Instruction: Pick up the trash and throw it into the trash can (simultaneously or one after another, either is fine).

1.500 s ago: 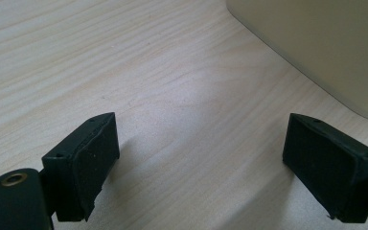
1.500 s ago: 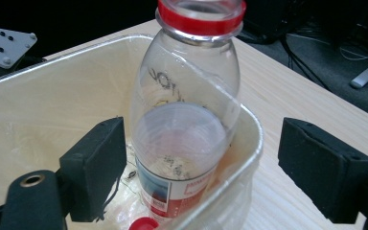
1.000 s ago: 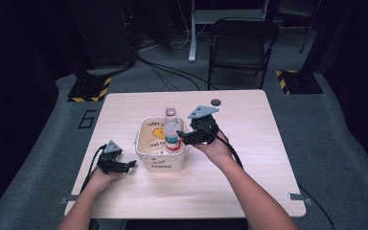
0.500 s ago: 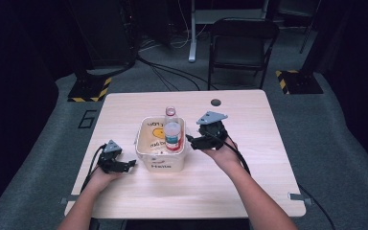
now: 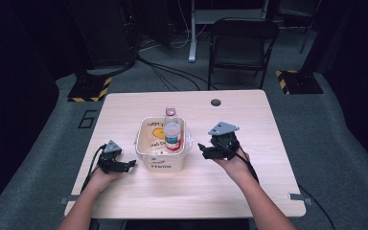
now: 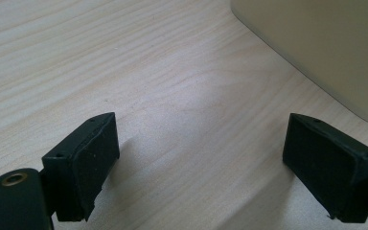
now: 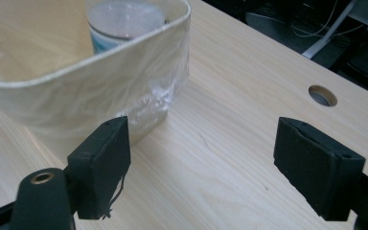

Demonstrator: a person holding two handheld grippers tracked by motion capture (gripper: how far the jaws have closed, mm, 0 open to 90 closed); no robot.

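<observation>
From above, I see my right gripper (image 5: 205, 148) just to the right of the tub (image 5: 146, 154), held a little above the table (image 5: 268, 191). Its jaws stand wide apart with nothing between them, and they point toward the tub's right wall without touching it. My left gripper (image 5: 130, 165) sits just left of the tub, low on the table, its jaws also apart and empty, tips close to the tub's left wall. The bottle (image 5: 172, 130) stands in the tub, leaning against its far rim, its cap above the rim. A round hole (image 5: 215, 102) in the table lies beyond the tub, to its right.

Along my left gripper (image 6: 199, 165), the two pads (image 6: 84, 160) are spread wide over bare wood. The tub's pale wall (image 6: 326, 52) fills the upper right corner, just ahead of the right-hand pad and apart from it. Nothing lies between the jaws.

Along my right gripper (image 7: 201, 167), the pads (image 7: 103, 163) are again far apart, with plain table between them. The tub (image 7: 100, 91) is just ahead of the left-hand pad; I cannot tell whether that pad brushes its wall. The bottle (image 7: 124, 21) shows inside the tub near the rounded corner closest to me. The hole (image 7: 323, 95) sits farther off, beyond the right-hand pad.
</observation>
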